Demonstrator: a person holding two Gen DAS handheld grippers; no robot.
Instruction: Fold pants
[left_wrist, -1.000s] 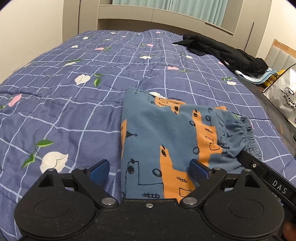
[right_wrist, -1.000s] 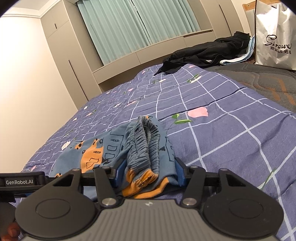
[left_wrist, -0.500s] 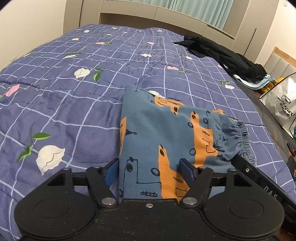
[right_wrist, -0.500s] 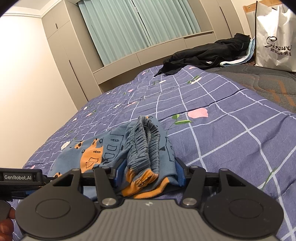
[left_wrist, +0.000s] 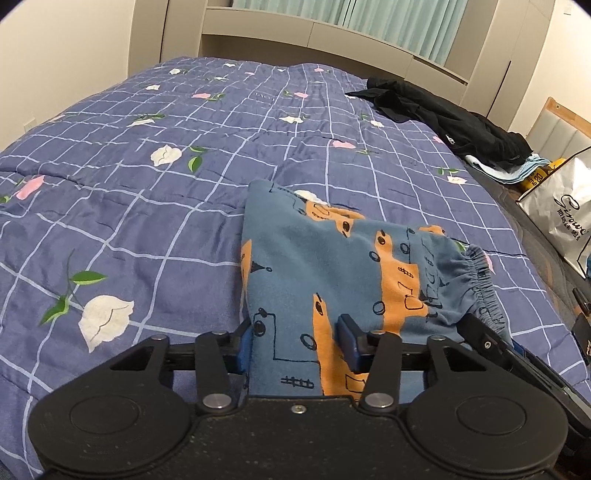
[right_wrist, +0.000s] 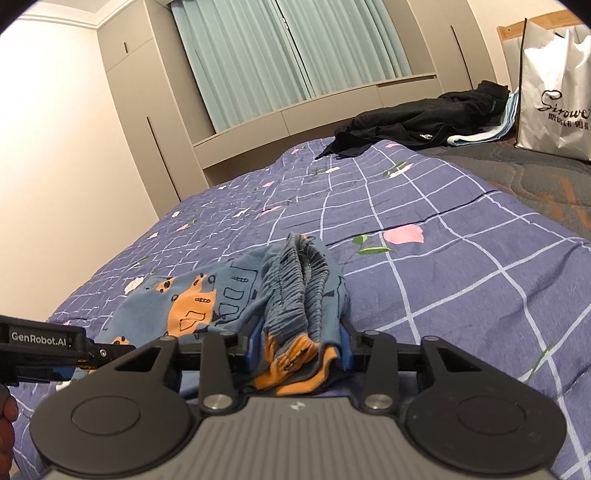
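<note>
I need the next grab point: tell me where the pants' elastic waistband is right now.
In the right wrist view the elastic waistband is bunched between the right gripper pads; in the left wrist view it is at the pants right end.

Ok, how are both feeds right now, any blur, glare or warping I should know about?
Left wrist view: sharp, even indoor light, no glare; fisheye bows the bedspread and darkens the corners. Right wrist view: also sharp, the curtains and wardrobe lines curve, and the pants waistband is clear between the tongs.
</note>
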